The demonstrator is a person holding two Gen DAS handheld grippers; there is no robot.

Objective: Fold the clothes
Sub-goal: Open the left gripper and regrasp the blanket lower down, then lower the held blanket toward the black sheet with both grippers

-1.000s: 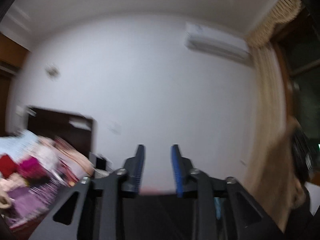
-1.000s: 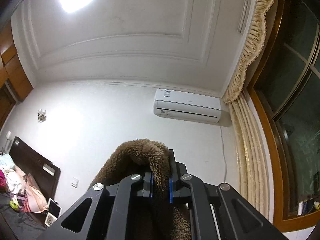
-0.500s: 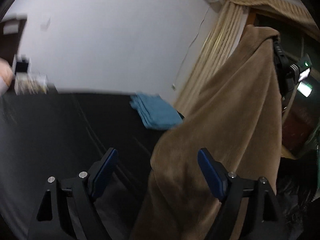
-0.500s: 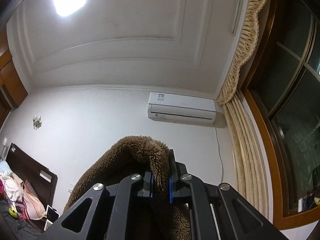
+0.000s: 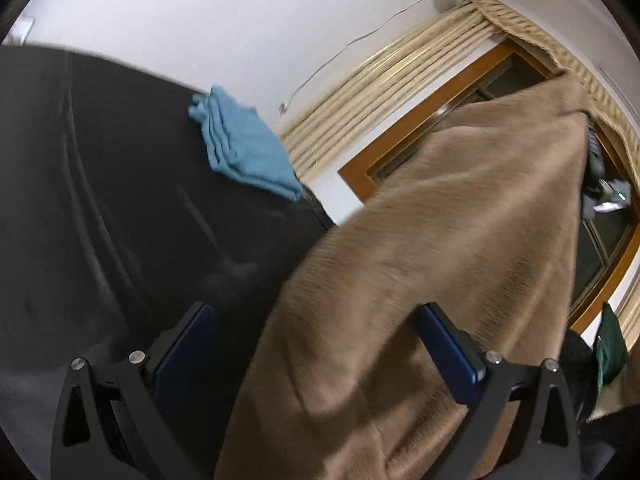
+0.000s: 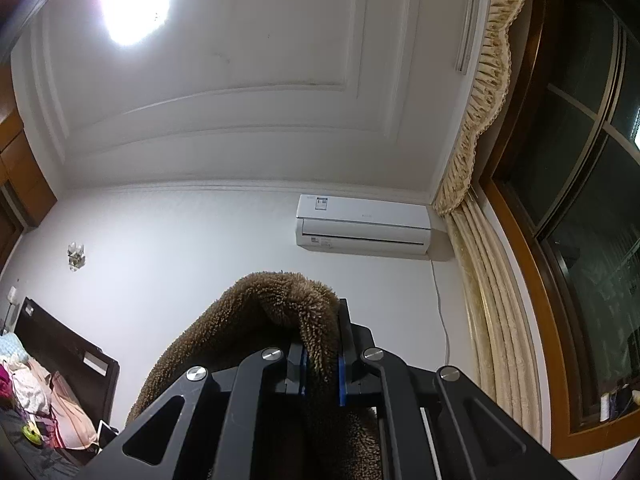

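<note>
White walls, panelled ceiling, one air conditioner point(image 6: 362, 224), cream pleated curtains point(image 6: 496, 320). One dark bed sheet point(image 5: 100, 200) carries one folded blue cloth point(image 5: 244, 148), a flat layered stack. One brown fleece garment point(image 5: 440, 240), plush pile, hangs with its long axis sloping from upper right down to the lower centre. Right gripper point(image 6: 320, 372) fingers clamped on its top edge. Left gripper point(image 5: 316, 352) fingers opening, wide apart, the garment's lower part between them, not pressed.
</note>
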